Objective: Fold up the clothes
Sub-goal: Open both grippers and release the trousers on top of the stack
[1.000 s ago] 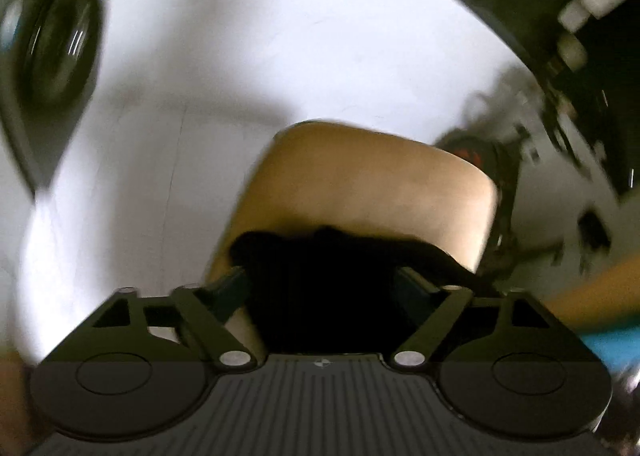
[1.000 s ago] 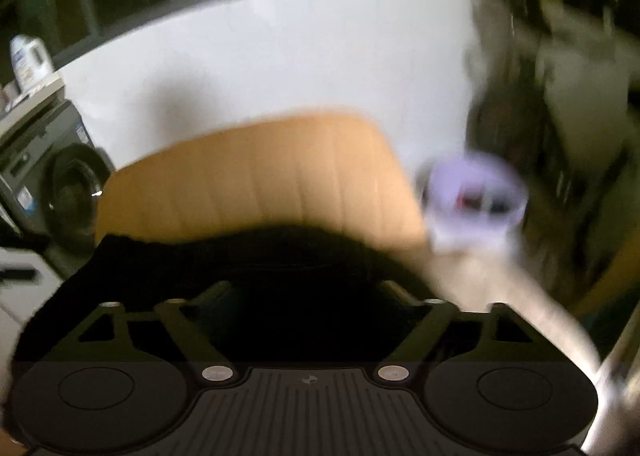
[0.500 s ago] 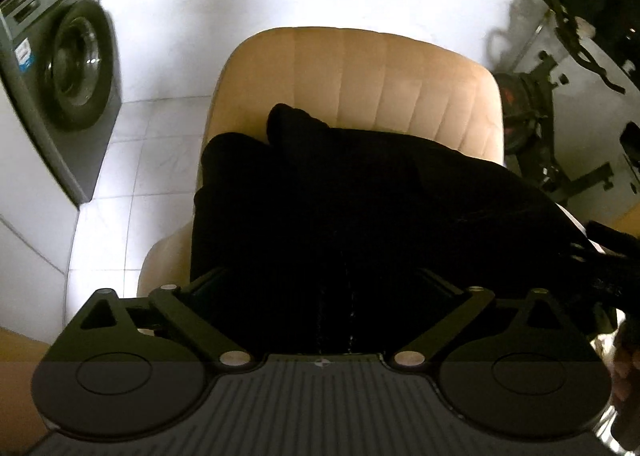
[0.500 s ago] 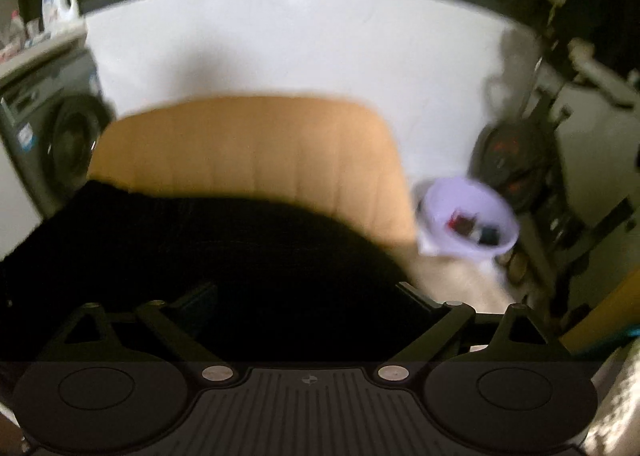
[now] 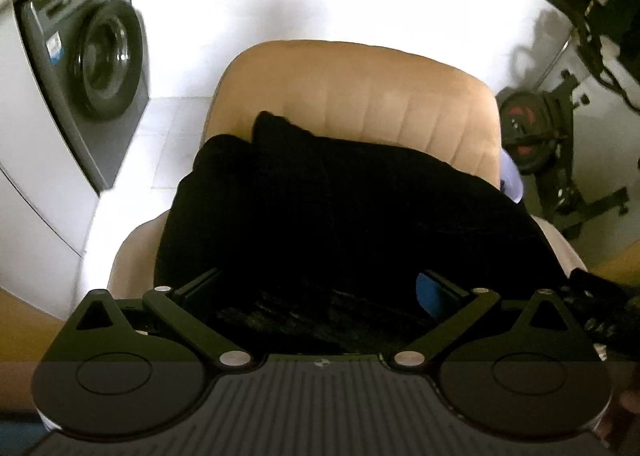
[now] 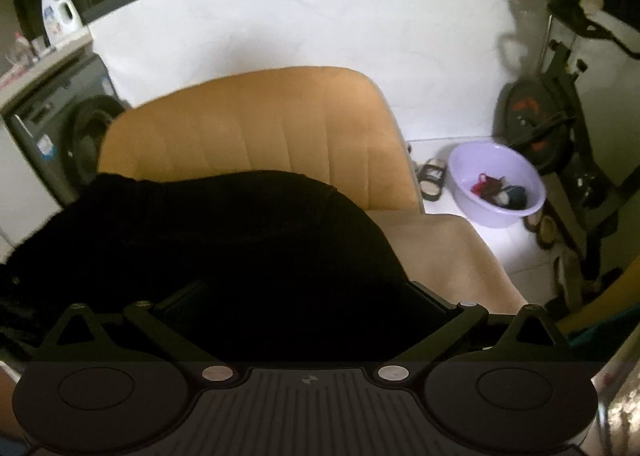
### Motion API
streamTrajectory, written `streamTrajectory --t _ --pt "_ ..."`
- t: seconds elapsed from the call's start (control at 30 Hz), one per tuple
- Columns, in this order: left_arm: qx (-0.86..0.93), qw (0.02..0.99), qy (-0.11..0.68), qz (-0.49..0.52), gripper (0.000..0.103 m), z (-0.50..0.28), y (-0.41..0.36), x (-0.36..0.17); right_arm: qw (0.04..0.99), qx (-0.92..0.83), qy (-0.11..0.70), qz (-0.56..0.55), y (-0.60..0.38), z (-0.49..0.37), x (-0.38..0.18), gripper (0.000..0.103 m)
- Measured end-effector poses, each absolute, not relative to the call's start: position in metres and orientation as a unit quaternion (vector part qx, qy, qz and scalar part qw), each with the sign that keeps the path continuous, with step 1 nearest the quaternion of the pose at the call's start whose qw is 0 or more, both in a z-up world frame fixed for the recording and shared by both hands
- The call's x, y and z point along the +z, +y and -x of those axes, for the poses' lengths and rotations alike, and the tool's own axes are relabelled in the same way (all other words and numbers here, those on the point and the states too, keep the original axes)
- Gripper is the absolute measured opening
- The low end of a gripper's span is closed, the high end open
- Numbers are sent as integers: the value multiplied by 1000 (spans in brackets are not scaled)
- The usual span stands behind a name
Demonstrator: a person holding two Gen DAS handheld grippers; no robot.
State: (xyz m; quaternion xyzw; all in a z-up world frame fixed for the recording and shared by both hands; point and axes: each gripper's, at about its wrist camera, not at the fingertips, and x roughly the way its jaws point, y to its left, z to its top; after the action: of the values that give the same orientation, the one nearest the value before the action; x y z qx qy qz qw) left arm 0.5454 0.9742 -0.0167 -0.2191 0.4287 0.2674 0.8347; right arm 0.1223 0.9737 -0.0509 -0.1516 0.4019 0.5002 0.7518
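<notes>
You've draped the black garment (image 5: 340,216) over the tan chair (image 5: 360,96) as your folding surface; both your left gripper (image 5: 320,288) and right gripper (image 6: 304,296) sit spread, apparently releasing it

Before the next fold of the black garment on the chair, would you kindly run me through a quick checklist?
1. Black garment lies on the chair seat: ok.
2. Left gripper jaws spread wide over the cloth: ok.
3. Right gripper jaws spread wide: ok.
4. Cloth edge sits between the fingers: cannot tell, too dark.
5. Garment lies flat: not ok, bunched at its far left corner.
6. Basin stands clear of the seat: ok.
</notes>
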Motion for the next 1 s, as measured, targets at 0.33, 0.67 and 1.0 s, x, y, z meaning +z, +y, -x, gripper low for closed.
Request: streamTrajectory --t 0.33,0.67,1.0 --pt "298 840 409 194 103 -534 910 2 729 501 452 114 918 -168 -31 102" --pt "307 853 393 152 103 -509 850 24 714 517 456 124 886 -141 0 102" --pt "298 864 387 124 103 -421 803 30 754 459 443 157 813 -66 5 102"
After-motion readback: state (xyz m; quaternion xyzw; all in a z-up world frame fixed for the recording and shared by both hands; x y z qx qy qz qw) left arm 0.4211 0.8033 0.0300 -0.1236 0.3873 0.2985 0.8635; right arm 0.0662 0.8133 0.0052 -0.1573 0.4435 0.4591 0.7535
